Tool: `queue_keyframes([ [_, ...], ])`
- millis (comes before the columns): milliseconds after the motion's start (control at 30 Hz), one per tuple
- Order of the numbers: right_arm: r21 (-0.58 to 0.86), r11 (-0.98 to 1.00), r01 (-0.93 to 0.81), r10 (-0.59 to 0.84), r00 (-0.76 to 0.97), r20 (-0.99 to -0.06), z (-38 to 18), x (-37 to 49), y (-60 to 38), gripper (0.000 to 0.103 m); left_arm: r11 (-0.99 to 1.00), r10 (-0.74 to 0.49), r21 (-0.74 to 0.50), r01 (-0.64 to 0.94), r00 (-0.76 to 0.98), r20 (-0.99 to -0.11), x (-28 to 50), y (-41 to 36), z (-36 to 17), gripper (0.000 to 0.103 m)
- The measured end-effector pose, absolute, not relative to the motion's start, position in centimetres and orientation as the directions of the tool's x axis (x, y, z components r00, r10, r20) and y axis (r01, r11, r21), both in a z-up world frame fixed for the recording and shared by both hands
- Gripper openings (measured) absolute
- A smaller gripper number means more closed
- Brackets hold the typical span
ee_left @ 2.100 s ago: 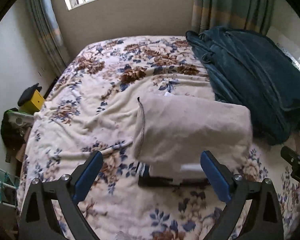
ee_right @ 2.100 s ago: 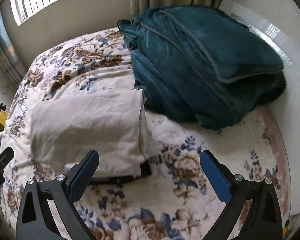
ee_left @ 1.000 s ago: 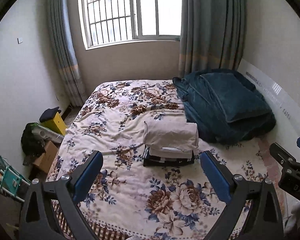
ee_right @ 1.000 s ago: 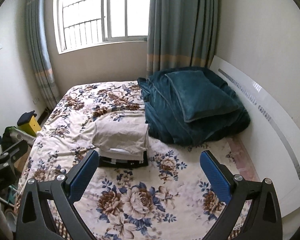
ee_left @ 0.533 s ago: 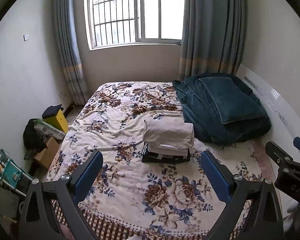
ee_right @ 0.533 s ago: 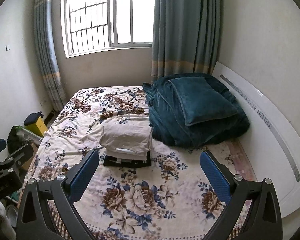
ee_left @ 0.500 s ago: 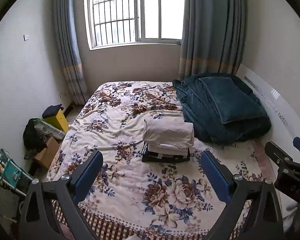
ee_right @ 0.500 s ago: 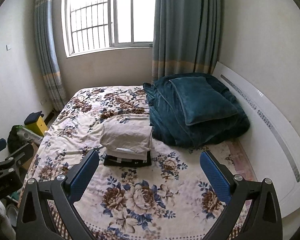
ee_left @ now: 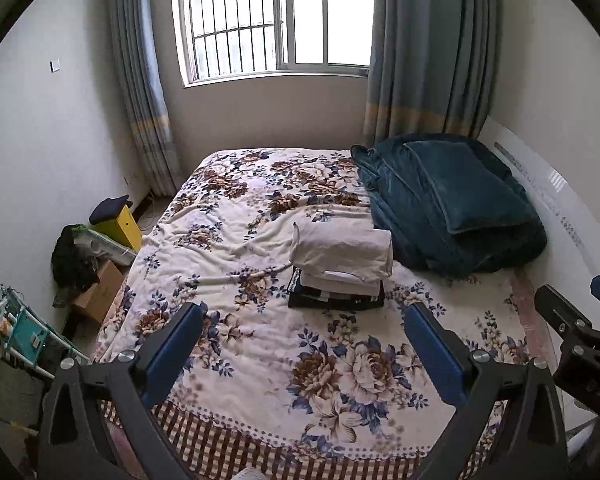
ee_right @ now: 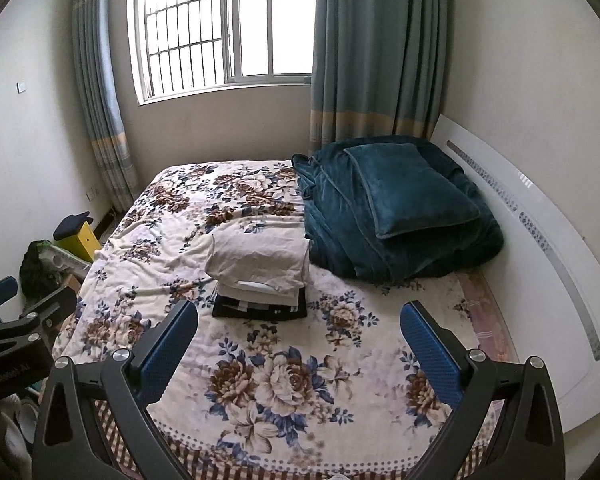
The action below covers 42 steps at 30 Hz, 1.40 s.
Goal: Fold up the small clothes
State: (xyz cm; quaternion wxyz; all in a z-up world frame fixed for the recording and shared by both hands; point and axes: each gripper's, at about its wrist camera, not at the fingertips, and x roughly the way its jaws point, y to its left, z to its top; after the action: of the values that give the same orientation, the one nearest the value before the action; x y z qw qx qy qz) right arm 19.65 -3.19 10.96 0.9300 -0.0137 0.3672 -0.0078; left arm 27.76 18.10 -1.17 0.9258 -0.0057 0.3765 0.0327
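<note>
Clothes (ee_left: 342, 268) are seen folded and stacked on the bed (ee_left: 260, 344), near its middle, just beside a teal blanket (ee_left: 448, 208). A beige piece (ee_right: 260, 260) lies on top, white layers are under it, and a dark piece (ee_right: 260, 310) is at the bottom, flat on the floral cover. A teal pillow (ee_right: 408, 188) rests on the blanket, against a white headboard (ee_right: 540, 248).

Left gripper (ee_left: 304, 354) is held above the foot of the bed, well apart from the stack. Its blue pads (ee_left: 174, 350) are spread wide, with nothing between them. Right gripper (ee_right: 300, 350) is held likewise, jaws wide apart and empty, pads (ee_right: 428, 354) over the floral cover. Each tool is caught at the edge of the other's view.

A barred window (ee_left: 276, 20) is noted on the far wall, with curtains (ee_left: 428, 48) at both sides. On the floor by the left wall, a yellow box (ee_left: 120, 222) with a dark item on top, a black bag (ee_left: 74, 264) and a carton (ee_left: 98, 298) are recorded. A teal rack (ee_left: 24, 332) stands nearer the camera; its contents are too small to tell.
</note>
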Motion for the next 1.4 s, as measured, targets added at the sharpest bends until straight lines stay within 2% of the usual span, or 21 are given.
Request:
queue_keyframes([
  [1400, -0.029, 1.0, -0.011, -0.012, 0.735, -0.678, 11.7, 19.9, -2.2, 0.103, 0.996, 0.072, 0.016, -0.083, 0.728, -0.682, 27.9, 18.8, -0.4, 0.103],
])
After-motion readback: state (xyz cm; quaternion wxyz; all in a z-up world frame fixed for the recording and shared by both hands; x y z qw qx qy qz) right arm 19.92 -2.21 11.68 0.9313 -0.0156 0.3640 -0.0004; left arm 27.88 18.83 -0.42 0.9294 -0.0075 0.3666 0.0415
